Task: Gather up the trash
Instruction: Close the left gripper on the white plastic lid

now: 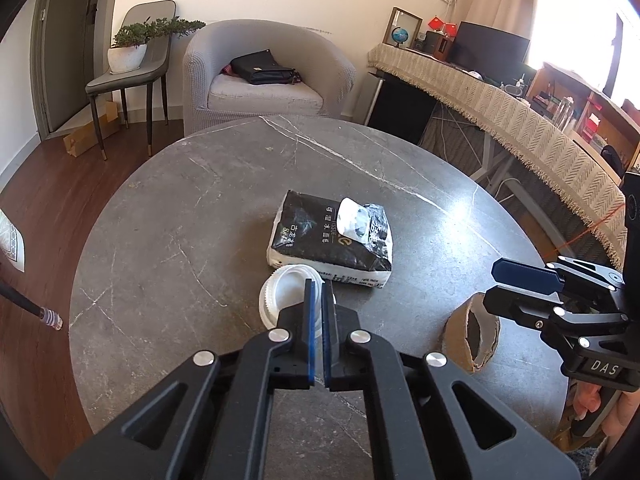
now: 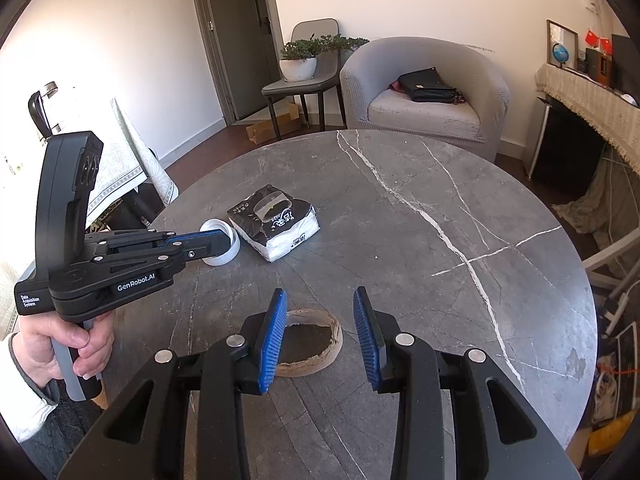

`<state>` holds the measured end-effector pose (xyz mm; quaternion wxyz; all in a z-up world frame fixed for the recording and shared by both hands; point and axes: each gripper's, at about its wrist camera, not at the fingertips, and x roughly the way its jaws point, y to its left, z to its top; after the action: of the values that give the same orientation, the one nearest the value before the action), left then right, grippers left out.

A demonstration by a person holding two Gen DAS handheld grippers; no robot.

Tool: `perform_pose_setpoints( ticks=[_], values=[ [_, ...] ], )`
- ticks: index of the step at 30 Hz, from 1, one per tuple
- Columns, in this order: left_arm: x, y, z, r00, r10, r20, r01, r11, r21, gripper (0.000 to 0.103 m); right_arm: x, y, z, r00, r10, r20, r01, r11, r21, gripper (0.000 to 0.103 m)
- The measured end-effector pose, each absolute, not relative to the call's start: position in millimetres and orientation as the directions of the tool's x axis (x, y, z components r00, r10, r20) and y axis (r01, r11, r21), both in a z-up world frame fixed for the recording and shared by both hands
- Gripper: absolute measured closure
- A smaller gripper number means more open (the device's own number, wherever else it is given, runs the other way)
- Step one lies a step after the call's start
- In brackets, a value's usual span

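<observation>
1. My round grey marble-veined table point(image 2: 400, 208) carries everything.
2. A black-and-white tissue pack point(image 1: 332, 246), printed "TISSUE", lies mid-table.
3. A torn brown cardboard ring point(image 2: 310, 342) sits between my wide-open right gripper point(image 2: 320, 336) fingers, untouched.
4. My left gripper point(image 1: 319, 300), marked "GenRobot.AI", is pinched shut on the rim of a white plastic cup point(image 1: 286, 292) beside the pack.

White plastic cup point(image 1: 286, 294) lies on its side, its rim pinched in the left gripper point(image 1: 320, 280). Brown cardboard ring point(image 2: 306, 342) lies flat between the right gripper's point(image 2: 320, 304) spread fingers.
</observation>
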<state>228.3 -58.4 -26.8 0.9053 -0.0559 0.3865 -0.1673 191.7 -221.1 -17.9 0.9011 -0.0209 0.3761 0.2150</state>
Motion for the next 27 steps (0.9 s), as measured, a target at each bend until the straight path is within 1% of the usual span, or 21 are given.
perform_pose_setpoints(
  ticks=[2, 3, 4, 5, 6, 8, 10, 17, 22, 23, 24, 25, 27],
  values=[
    [227.2, -58.9, -26.2, 0.646, -0.349, -0.679, 0.261, 0.937, -0.233, 0.103, 190.9, -221.9, -17.0, 0.621, 0.379, -0.686, -0.408, 0.904, 0.130, 0.067],
    [225.9, -58.8, -25.0, 0.650, -0.350, -0.674, 0.261, 0.937, -0.234, 0.103, 190.6, -221.5, -17.6, 0.615, 0.381, -0.690, -0.411, 0.902, 0.131, 0.060],
    [224.7, -58.6, -23.5, 0.653, -0.355, -0.669, 0.263, 0.935, -0.239, 0.103, 189.7, -220.8, -19.0, 0.610, 0.381, -0.695, -0.415, 0.901, 0.129, 0.047],
    [223.4, -58.7, -22.0, 0.653, -0.361, -0.666, 0.267, 0.932, -0.243, 0.103, 188.7, -219.0, -20.2, 0.611, 0.373, -0.699, -0.416, 0.902, 0.117, 0.042],
    [221.8, -58.8, -20.4, 0.657, -0.362, -0.661, 0.269, 0.932, -0.243, 0.103, 187.7, -217.0, -21.0, 0.613, 0.365, -0.700, -0.420, 0.902, 0.103, 0.038],
    [220.0, -58.3, -17.7, 0.662, -0.364, -0.656, 0.270, 0.931, -0.245, 0.103, 185.7, -214.2, -21.4, 0.612, 0.364, -0.701, -0.432, 0.897, 0.089, 0.035],
    [219.4, -56.3, -15.1, 0.663, -0.371, -0.650, 0.268, 0.929, -0.257, 0.103, 185.0, -211.3, -22.1, 0.603, 0.372, -0.706, -0.441, 0.893, 0.093, 0.028],
    [213.7, -43.3, -6.1, 0.677, -0.379, -0.630, 0.260, 0.925, -0.278, 0.103, 184.9, -199.6, -28.6, 0.580, 0.354, -0.733, -0.456, 0.887, 0.068, 0.028],
    [215.5, -42.6, -5.1, 0.669, -0.391, -0.632, 0.271, 0.920, -0.283, 0.102, 187.9, -197.9, -35.7, 0.560, 0.351, -0.750, -0.461, 0.885, 0.071, 0.028],
    [215.8, -44.5, -6.0, 0.673, -0.380, -0.635, 0.268, 0.925, -0.269, 0.102, 188.3, -197.4, -37.2, 0.557, 0.349, -0.753, -0.462, 0.884, 0.068, 0.028],
    [216.5, -46.7, -7.2, 0.672, -0.375, -0.639, 0.270, 0.927, -0.260, 0.095, 189.0, -196.6, -38.6, 0.555, 0.346, -0.756, -0.462, 0.885, 0.065, 0.028],
    [217.3, -49.2, -8.9, 0.671, -0.367, -0.645, 0.270, 0.930, -0.249, 0.092, 189.5, -196.5, -39.9, 0.553, 0.341, -0.760, -0.462, 0.885, 0.060, 0.028],
    [218.5, -53.0, -12.4, 0.667, -0.356, -0.655, 0.268, 0.934, -0.235, 0.092, 189.4, -197.7, -39.8, 0.554, 0.342, -0.759, -0.462, 0.885, 0.061, 0.028]
  ],
)
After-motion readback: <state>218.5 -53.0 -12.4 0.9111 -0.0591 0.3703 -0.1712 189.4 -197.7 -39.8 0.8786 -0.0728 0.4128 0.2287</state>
